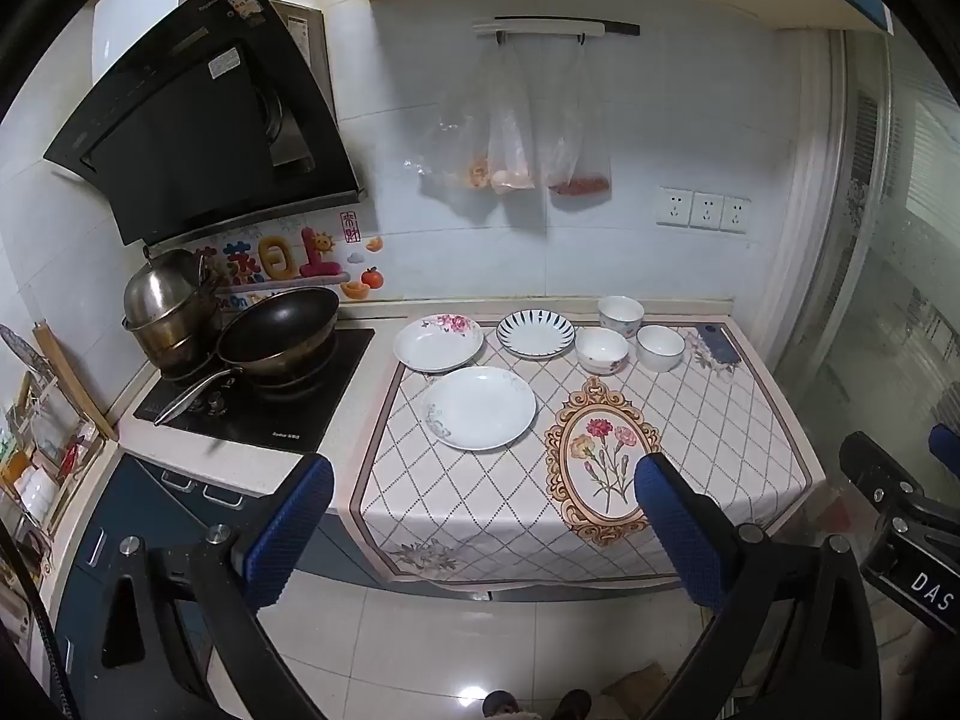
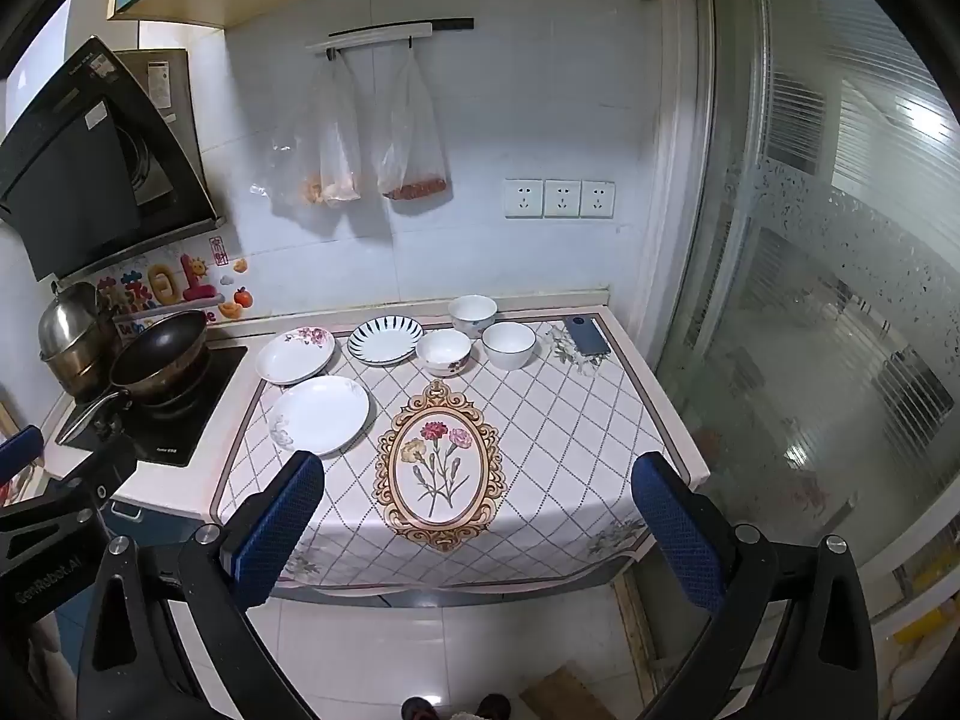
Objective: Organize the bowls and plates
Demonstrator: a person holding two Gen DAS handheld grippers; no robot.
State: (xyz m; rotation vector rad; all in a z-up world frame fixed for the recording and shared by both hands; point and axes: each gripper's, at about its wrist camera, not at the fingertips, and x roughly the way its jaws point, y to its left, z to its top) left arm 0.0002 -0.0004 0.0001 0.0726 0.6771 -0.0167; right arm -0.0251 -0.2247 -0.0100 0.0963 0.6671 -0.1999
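Nearest me in the left wrist view are my left gripper [image 1: 483,525] fingers [image 1: 294,531], blue-padded, spread wide apart w/ nothing between them, held off the front edge of the tabletop [image 1: 384,396] above the floor. Right gripper [image 2: 477,525] is the same: fingers [image 2: 675,531] wide apart, gripping nothing, also short of the cloth. In the left view the right gripper's body shows at 3 o'clock.

On the patterned cloth [image 1: 690,396], seen from the left view: plain white plate [image 1: 478,408] sits nearest me, approx centre. Behind it at 11 o'clock is the rose plate [image 1: 438,342], its rim just beside the white plate's. At 12 o'clock from the white plate is the blue-striped plate [image 1: 536,333], just beside the rose plate.

Bowls cluster at 1 o'clock from the white plate: floral bowl [image 1: 602,349] next to the striped plate, blue-rimmed bowl [image 1: 660,348] to its 3 o'clock, and a third bowl [image 1: 620,315] behind them by the wall. None stacked; all upright.

A phone [image 1: 717,345] lies on the cloth at the bowls' 3 o'clock. Wok [image 1: 279,333] and steel pot [image 1: 165,306] sit on the cooktop [image 1: 258,408] at 9 o'clock of the plates.
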